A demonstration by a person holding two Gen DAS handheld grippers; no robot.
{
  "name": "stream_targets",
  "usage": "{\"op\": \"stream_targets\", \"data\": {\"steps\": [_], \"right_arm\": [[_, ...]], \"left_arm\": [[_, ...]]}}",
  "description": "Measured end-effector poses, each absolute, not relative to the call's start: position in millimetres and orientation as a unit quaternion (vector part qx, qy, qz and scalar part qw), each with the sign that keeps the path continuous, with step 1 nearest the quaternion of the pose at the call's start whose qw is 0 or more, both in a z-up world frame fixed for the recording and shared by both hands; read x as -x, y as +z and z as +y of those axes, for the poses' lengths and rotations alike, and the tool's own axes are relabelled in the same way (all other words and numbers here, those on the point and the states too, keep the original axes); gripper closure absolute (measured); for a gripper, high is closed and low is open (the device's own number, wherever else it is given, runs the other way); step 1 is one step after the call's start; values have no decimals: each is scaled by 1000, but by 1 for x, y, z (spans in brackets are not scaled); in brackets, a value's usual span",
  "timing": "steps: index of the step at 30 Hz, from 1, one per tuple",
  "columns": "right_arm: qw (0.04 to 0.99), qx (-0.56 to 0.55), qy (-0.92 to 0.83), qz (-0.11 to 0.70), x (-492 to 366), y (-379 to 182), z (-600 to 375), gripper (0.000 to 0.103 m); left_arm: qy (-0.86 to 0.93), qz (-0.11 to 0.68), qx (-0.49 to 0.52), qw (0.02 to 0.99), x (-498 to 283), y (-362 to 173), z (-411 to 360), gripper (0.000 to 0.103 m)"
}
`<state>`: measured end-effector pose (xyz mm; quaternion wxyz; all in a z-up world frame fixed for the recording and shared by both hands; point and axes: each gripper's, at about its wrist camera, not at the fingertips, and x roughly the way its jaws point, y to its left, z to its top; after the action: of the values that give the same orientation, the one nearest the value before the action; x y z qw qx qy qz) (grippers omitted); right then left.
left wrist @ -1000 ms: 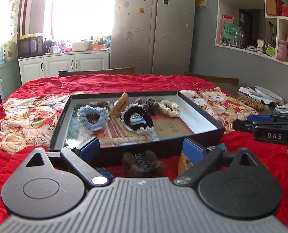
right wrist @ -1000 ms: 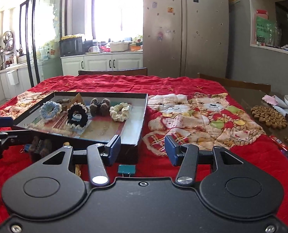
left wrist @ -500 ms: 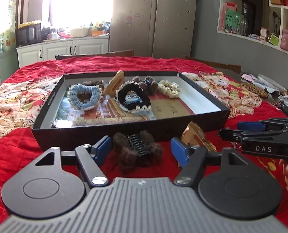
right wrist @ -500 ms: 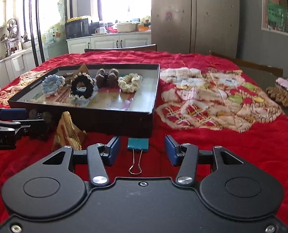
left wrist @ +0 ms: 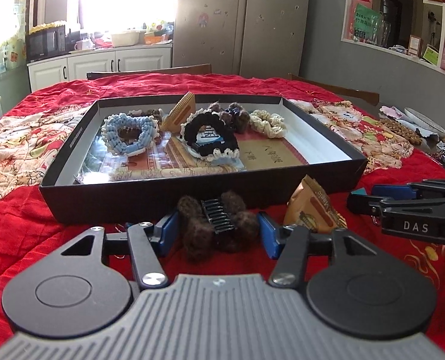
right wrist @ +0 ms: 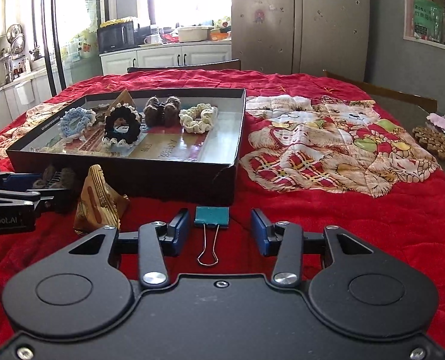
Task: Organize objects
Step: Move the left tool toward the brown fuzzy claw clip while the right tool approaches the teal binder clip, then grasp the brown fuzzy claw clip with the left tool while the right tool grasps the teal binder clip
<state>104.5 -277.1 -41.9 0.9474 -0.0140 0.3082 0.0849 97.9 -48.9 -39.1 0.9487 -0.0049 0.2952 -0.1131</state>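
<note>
A kitchen-dining room with a fridge and white cabinets lies behind a surface under a red quilted cloth (right wrist: 312, 216). A shallow black box (left wrist: 192, 201) sits toward the left half, already holding a blue scrunchie (left wrist: 129, 133), a black scrunchie (left wrist: 209, 135), a brown fuzzy clip and a cream scrunchie (left wrist: 267, 123).

Just before the box's near wall, the left tongs (left wrist: 218, 231) straddle a brown fuzzy claw clip (left wrist: 216, 225); their jaws have just been closing, the blue pads close beside the fuzz, though I cannot say they press yet. Close until the plush yields, gripping across the fuzzy lobes rather than the comb teeth, then lift clear of the wall before going over.

Right of it a triangular gold snack packet (right wrist: 99, 201) stands untouched.

Near the box's near right corner, the right tongs (right wrist: 219, 231) flank a teal binder clip (right wrist: 212, 217), jaws just narrowing but apart from it. The clip lies flat, so dip low and pinch the teal body, not the wire handles (right wrist: 207, 249), which would likely slip.
</note>
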Motion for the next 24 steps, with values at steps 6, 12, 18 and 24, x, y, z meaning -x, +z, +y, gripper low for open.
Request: {"op": "stream_targets", "data": {"steps": [6,12,18,24], "right_arm": [[946,13,83,313,-107,-43,-277,66],[945,18,83,315,-107,-44,-275,71],[945,22,84,315,-107,-44,-274,76],[945,21,84,314,-107,-44,-274,78]], "left_arm": [[-109,300,9,948,-100,-41,-47,48],[-109,298,8,948,-99,-40,-47,52],[-110,298,8,948,-99,-41,-47,53],[-112,296,9,949,-98,-40,-46,55]]}}
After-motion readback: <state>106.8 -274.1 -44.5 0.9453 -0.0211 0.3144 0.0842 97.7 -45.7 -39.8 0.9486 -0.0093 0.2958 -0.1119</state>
